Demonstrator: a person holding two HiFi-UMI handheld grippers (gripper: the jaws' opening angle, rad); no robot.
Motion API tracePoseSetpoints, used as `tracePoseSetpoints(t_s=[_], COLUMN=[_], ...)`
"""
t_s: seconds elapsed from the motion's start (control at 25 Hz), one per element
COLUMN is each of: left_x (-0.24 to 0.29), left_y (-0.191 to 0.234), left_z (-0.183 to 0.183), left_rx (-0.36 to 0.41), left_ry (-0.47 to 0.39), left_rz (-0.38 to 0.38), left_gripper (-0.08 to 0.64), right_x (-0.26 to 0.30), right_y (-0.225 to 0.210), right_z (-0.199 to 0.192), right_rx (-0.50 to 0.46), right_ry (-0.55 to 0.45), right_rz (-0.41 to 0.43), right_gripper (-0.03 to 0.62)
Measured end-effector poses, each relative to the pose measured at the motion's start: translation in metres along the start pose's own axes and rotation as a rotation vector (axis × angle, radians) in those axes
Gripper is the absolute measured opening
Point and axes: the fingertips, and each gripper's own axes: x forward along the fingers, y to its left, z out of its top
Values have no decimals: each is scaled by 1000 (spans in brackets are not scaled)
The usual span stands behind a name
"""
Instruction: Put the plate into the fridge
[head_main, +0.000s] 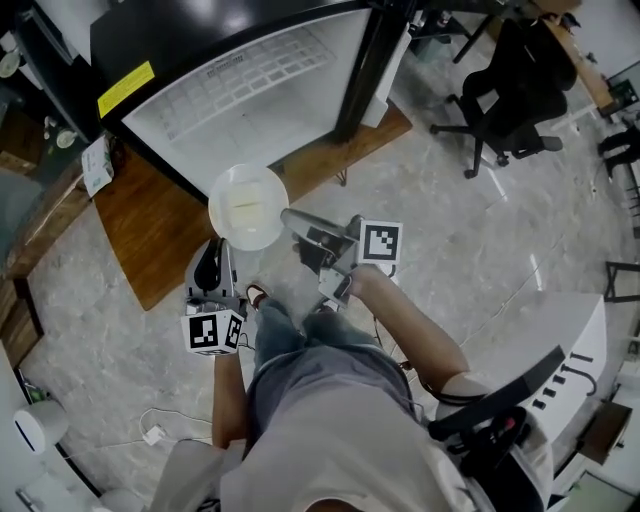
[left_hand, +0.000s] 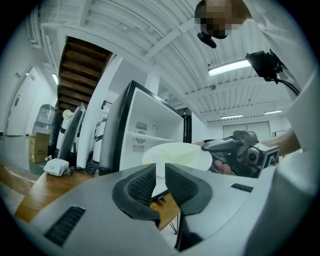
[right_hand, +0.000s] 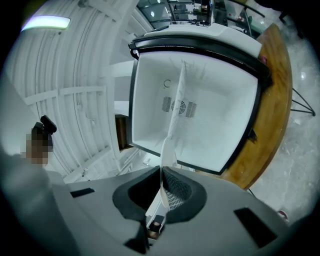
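Note:
A white round plate (head_main: 247, 206) hangs level in front of the open fridge (head_main: 255, 85), held from two sides. My left gripper (head_main: 225, 243) is shut on its near rim; in the left gripper view the plate (left_hand: 177, 155) runs into the narrow gap of that gripper (left_hand: 159, 176). My right gripper (head_main: 288, 217) is shut on the plate's right rim and shows across it (left_hand: 240, 152). In the right gripper view the plate (right_hand: 172, 125) stands edge-on inside that gripper (right_hand: 161, 175), with the fridge's white inside (right_hand: 210, 115) and its rear vent beyond.
The fridge stands on a low wooden platform (head_main: 150, 225) over a stone floor. A small white box (head_main: 97, 165) lies on the platform's left end. A black office chair (head_main: 510, 90) is at the far right, a white desk (head_main: 560, 340) at the near right, and a charger with cable (head_main: 152, 433) on the floor.

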Motion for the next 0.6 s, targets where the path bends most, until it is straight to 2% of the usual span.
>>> tracePoseSetpoints(t_s=[0.16,0.28,0.4,0.6], left_x=[21,44,69,120], left_y=[-22,-26,-24,-21], left_z=[35,63,94,126], left_rx=[10,77,125,127], left_ry=[-53,-98,-141,-180], left_rz=[-30,-61,-98,-161], left_gripper=[65,66,64,66], right_x=[-3,6,28,77], right_y=[25,31,34,23], right_z=[39,73,110,167], right_rx=[-42,-67,-70,-42], right_ry=[-14,-31,-56,-83], right_rz=[36,61,81,87], right_gripper=[25,25,25,25])
